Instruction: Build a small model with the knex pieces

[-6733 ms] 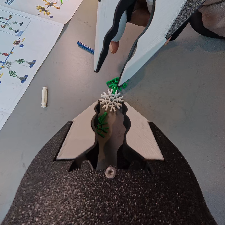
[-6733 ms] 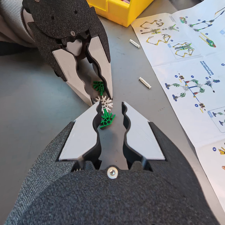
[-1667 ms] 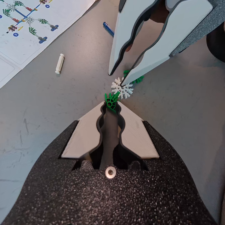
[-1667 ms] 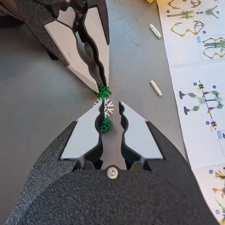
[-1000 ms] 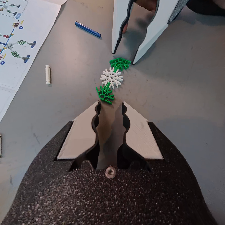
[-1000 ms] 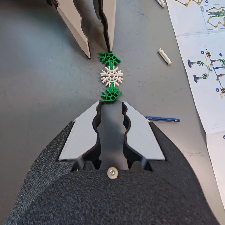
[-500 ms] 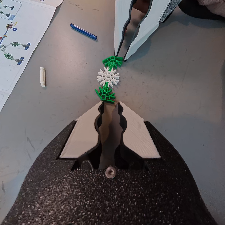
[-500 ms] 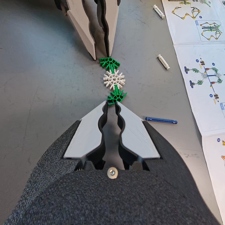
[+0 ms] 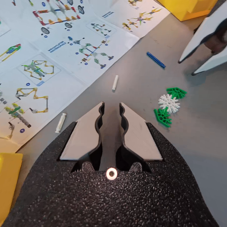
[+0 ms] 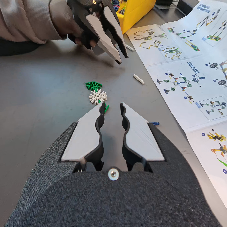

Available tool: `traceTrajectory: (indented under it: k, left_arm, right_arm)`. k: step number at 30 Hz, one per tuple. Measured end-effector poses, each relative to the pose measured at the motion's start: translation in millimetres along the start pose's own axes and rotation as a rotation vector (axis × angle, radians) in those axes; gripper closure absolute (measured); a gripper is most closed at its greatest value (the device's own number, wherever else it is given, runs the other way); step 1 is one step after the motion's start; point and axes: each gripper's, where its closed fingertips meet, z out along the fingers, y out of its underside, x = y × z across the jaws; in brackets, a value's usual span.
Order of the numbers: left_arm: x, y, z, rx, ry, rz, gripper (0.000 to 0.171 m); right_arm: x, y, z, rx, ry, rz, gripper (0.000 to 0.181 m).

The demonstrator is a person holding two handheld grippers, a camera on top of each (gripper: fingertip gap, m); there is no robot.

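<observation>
A small assembly lies flat on the grey table: a white snowflake connector (image 9: 168,105) (image 10: 97,96) with a green fan connector on each side (image 9: 176,92) (image 9: 162,117) (image 10: 94,85). My left gripper (image 9: 112,103) is open and empty, left of the assembly, pointing at a white rod (image 9: 115,83). It also shows in the right wrist view (image 10: 122,60), held above the table. My right gripper (image 10: 112,103) is open and empty. Its left fingertip hides part of the near green connector (image 10: 106,108). It shows far right in the left wrist view (image 9: 186,68).
A printed instruction sheet (image 9: 55,49) (image 10: 184,73) covers one side of the table. A second white rod (image 9: 60,122) and a blue rod (image 9: 156,60) (image 10: 155,123) lie loose. Yellow bins stand at the edges (image 9: 184,7) (image 9: 7,172) (image 10: 132,14). A sleeved arm (image 10: 30,24) holds the left gripper. The white snowflake connector (image 10: 97,96) sits 6 cm or so from the ends of my right fingers. Seen from the left wrist view (image 9: 169,102) as well.
Both grippers have let go of the assembly and drawn back from it. My left gripper has swung left towards the white rods. The assembly stays on the table.
</observation>
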Motion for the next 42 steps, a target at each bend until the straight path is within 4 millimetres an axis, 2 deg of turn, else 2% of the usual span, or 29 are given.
traceTrajectory:
  k: [2,6,10,15,19,23,29,34,37,42]
  left_arm:
    - [-4,-3,12,-0.023,-0.015,0.022,0.148]
    - [6,-6,35,-0.073,-0.001,0.094,0.147]
    - [8,-10,45,-0.088,-0.017,0.122,0.150]
    - [16,-10,46,-0.088,0.007,0.117,0.167]
    - [17,-9,46,-0.091,0.002,0.110,0.167]
    - [27,-9,45,-0.086,0.047,0.066,0.168]
    - [40,-12,51,-0.088,0.050,0.079,0.168]
    - [40,-12,52,-0.086,0.034,0.084,0.168]
    - [40,-12,52,-0.085,0.026,0.091,0.167]
    - [40,-13,50,-0.076,0.022,0.092,0.168]
  right_arm:
    - [2,-1,0,0.006,0.023,-0.006,0.157]
    - [7,1,2,-0.014,0.079,-0.044,0.158]
    - [9,3,4,-0.027,0.102,-0.061,0.158]
    - [10,4,5,-0.034,0.116,-0.066,0.159]
    - [11,4,5,-0.038,0.131,-0.073,0.160]
    - [16,4,3,-0.031,0.162,-0.076,0.160]
    - [42,16,-4,-0.083,0.283,-0.027,0.158]
    - [59,26,-10,-0.122,0.347,0.075,0.142]
    - [61,30,-9,-0.140,0.348,0.109,0.134]
    - [58,32,-5,-0.165,0.354,0.066,0.133]
